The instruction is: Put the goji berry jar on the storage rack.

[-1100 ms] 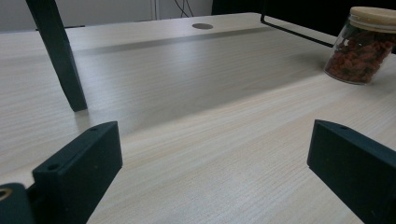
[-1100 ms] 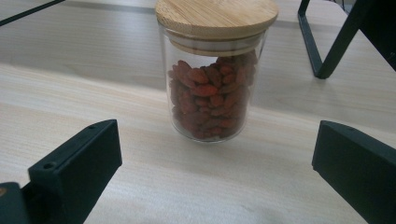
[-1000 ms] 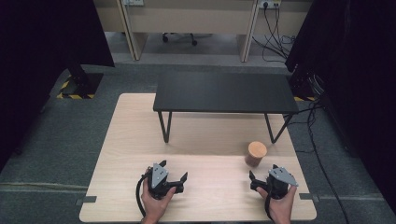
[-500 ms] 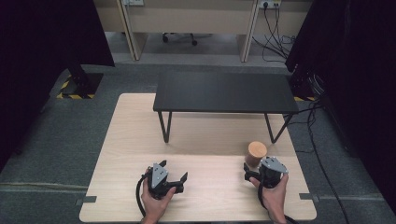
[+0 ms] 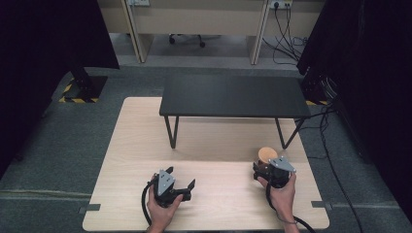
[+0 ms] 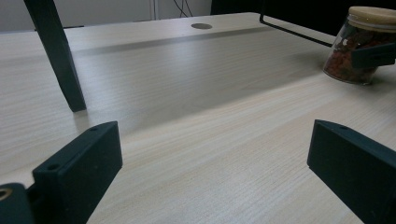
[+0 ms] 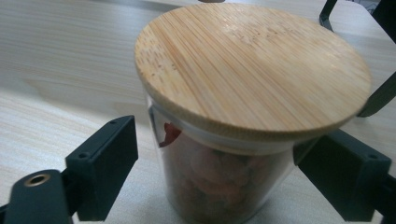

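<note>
Two grippers on table [image 5: 136,145]: right gripper [image 5: 260,170] at jar [image 5: 266,155], left gripper [image 5: 187,187] well apart. Left gripper view: jaws wide, empty. Right gripper view: jar [image 7: 224,182] upright between jaws, which have just been closing; left pad a gap off, right pad at the glass.

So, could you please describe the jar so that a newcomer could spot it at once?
Start at the black bench on the wooden table. The jar stands beside its right legs, by the right gripper. It is clear glass with a round bamboo lid and reddish pieces inside.

One glass jar [image 7: 219,186] with one bamboo lid [image 7: 252,65], two grippers [image 5: 189,187] [image 5: 258,170], one black bench [image 5: 233,94], one table [image 5: 141,136]
</note>
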Motion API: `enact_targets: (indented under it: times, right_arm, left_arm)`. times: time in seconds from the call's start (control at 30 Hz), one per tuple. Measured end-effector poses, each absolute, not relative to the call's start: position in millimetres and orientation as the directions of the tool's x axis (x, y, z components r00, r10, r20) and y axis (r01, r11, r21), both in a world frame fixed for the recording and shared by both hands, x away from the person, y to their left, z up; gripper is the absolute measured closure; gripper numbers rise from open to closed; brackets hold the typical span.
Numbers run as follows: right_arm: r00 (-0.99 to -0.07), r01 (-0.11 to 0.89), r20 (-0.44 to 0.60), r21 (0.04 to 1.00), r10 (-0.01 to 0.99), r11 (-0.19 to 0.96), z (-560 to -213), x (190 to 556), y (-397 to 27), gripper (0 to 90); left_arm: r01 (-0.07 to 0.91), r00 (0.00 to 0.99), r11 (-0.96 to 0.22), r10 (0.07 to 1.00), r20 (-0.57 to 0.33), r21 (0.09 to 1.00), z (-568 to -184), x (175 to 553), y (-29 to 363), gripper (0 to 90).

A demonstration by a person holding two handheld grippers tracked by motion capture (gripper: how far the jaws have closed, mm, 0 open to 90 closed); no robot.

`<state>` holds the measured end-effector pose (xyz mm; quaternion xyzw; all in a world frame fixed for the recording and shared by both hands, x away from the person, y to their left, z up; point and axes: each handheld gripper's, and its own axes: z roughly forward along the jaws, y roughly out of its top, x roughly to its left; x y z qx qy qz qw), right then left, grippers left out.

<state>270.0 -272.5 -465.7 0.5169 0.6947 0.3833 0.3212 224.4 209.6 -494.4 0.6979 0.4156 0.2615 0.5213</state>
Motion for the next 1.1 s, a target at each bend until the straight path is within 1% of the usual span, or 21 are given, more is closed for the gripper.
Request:
enact_targets:
  times: [0.2, 0.47, 0.53, 0.67, 0.87, 1.1]
  right_arm:
    - [-0.255, 0.471, -0.059, 0.864, 0.965, 0.177, -466, 273, -272, 24.4]
    - [-0.268, 0.470, -0.040, 0.867, 0.962, 0.167, -466, 275, -277, 25.5]
    - [-0.265, 0.465, -0.032, 0.871, 0.964, 0.157, -467, 273, -278, 25.8]
    - [-0.259, 0.447, -0.049, 0.879, 0.965, 0.165, -462, 263, -271, 25.8]
    - [-0.235, 0.386, -0.075, 0.908, 0.969, 0.164, -440, 239, -248, 25.9]
    - [-0.265, 0.332, -0.067, 0.930, 0.962, 0.157, -407, 230, -233, 25.9]
  left_arm:
    - [0.308, 0.518, -0.110, 0.853, -0.069, 0.945, -494, 224, 210, 2.4]
    - [0.308, 0.517, -0.110, 0.853, -0.069, 0.945, -494, 224, 210, 2.4]
    - [0.308, 0.517, -0.110, 0.853, -0.069, 0.945, -494, 224, 210, 2.4]
    - [0.309, 0.517, -0.111, 0.853, -0.069, 0.945, -494, 225, 210, 2.4]
    - [0.308, 0.518, -0.112, 0.853, -0.068, 0.945, -494, 225, 209, 2.4]
    - [0.309, 0.518, -0.110, 0.853, -0.070, 0.945, -494, 225, 210, 2.4]
